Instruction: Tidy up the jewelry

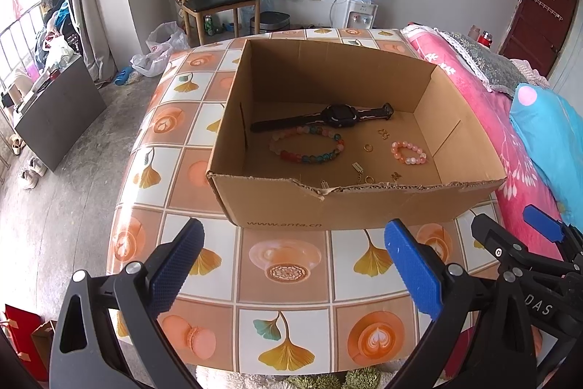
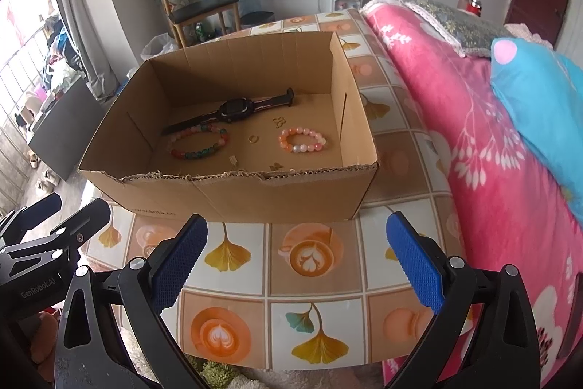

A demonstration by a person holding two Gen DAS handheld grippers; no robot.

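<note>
So far, nothing in either claw. Left gripper [image 1: 291,265] spread wide and empty, hanging above the near edge of the tiled table [image 1: 284,316], just short of the cardboard box [image 1: 328,203]. Right gripper [image 2: 297,259] likewise wide apart and empty, beside the left one, well back from the box front, with the pink bedspread [image 2: 473,141] off to its right.

Inside the box, already lying on the floor: a black watch [image 1: 337,115] stretched flat toward the back, a multicoloured bead bracelet [image 1: 306,144] in front of it, a pink bead bracelet [image 1: 409,152] further right and well apart from the other. Between the two bracelets, a small gold ring [image 1: 368,147]; behind it, a tiny gold piece [image 1: 382,133], too small to name for sure. Close to the torn front wall, a small tag on a chain [image 1: 356,167], another ring [image 1: 369,179] and a butterfly-shaped charm [image 1: 395,175], partly hidden by the rim.

No jewelry visible on the table outside the box in either view. Judging from that: gathering into the box apparently complete, or very nearly so. Still open, if tidier order is wanted: grouping the loose small gold pieces, now scattered rather than sorted. Otherwise little left but pulling both claws away. Hard to tell whether anything more lies out of view.
</note>
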